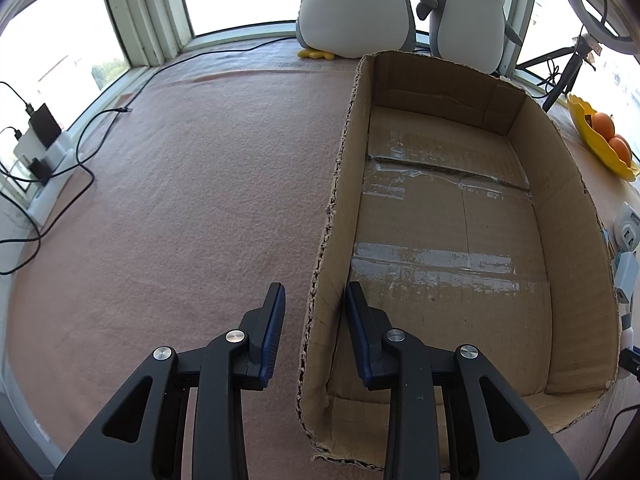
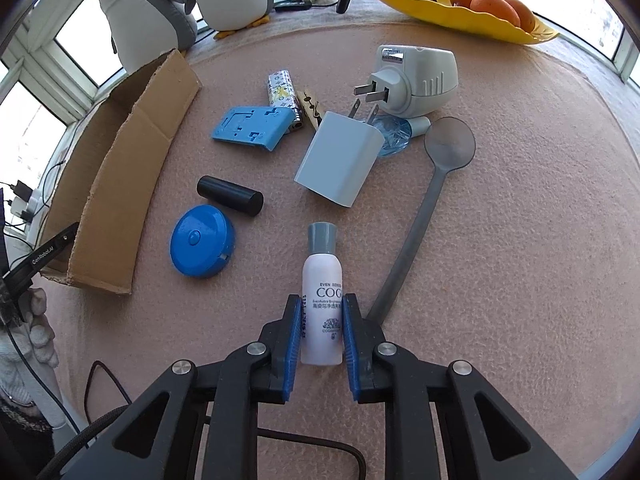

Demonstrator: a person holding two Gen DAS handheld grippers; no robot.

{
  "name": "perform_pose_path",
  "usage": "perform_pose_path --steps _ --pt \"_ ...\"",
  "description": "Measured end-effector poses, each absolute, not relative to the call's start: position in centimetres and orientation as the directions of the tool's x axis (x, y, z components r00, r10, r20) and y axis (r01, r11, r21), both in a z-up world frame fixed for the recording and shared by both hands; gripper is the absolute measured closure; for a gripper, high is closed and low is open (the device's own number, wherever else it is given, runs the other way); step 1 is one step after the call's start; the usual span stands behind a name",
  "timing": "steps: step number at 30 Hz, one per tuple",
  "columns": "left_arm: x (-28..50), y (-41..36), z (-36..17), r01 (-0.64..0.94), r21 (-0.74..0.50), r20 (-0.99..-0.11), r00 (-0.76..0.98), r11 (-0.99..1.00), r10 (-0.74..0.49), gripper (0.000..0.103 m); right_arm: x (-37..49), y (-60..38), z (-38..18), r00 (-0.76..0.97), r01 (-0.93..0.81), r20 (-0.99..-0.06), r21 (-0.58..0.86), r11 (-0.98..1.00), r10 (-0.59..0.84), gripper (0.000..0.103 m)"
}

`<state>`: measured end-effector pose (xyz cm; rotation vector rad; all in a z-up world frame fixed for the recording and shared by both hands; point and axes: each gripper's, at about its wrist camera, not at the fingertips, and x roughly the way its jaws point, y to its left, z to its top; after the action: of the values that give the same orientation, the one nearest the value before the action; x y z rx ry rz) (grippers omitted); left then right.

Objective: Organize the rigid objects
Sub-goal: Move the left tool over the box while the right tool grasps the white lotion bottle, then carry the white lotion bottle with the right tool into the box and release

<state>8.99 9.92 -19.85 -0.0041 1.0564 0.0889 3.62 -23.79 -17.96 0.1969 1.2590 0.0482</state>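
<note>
An open cardboard box [image 1: 568, 184] lies on the pink cloth; it also shows at the left of the right wrist view [image 2: 120, 168]. My left gripper [image 1: 315, 300] is open and empty, straddling the box's left wall near its front corner. My right gripper [image 2: 322, 312] is shut on a white bottle [image 2: 323, 280] with a grey cap. Beyond it lie a blue round case [image 2: 200, 246], a black cylinder [image 2: 230, 195], a blue flat holder [image 2: 252, 126], a white charger [image 2: 340, 158], a grey spoon [image 2: 424, 208], a white plug adapter [image 2: 420, 80], a lighter [image 2: 282, 92] and a wooden clothespin [image 2: 311, 110].
Two plush penguins [image 1: 356, 4] stand behind the box. A yellow dish with oranges [image 2: 464, 12] sits at the back right. Cables and a power strip [image 1: 44, 148] lie along the left window edge. A tripod leg [image 1: 564, 76] stands at the back right.
</note>
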Motion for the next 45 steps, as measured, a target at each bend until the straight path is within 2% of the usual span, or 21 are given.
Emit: perform_pose_path --steps 8,21,31,45 --pt "9.0 9.9 -19.9 -0.077 0.036 -0.87 0.489 0.996 0.069 0.073 3.0 -23.5 -15.0 0.363 0.042 -0.917 0.193 0.98 0.165 0.085" --pt "9.2 9.9 -19.8 -0.07 0.038 -0.869 0.49 0.997 0.067 0.073 6.1 -16.3 -10.3 0.434 -0.157 -0.855 0.238 0.958 0.284 0.085" --pt "9.3 9.9 -19.9 -0.073 0.033 -0.867 0.493 0.997 0.065 0.073 7.5 -10.2 -10.6 0.406 -0.282 -0.847 0.243 0.928 0.344 0.085" --pt "9.2 9.9 -20.0 -0.073 0.037 -0.864 0.498 0.997 0.068 0.073 7.7 -6.0 -12.6 0.374 -0.358 -0.864 0.202 0.912 0.338 0.085"
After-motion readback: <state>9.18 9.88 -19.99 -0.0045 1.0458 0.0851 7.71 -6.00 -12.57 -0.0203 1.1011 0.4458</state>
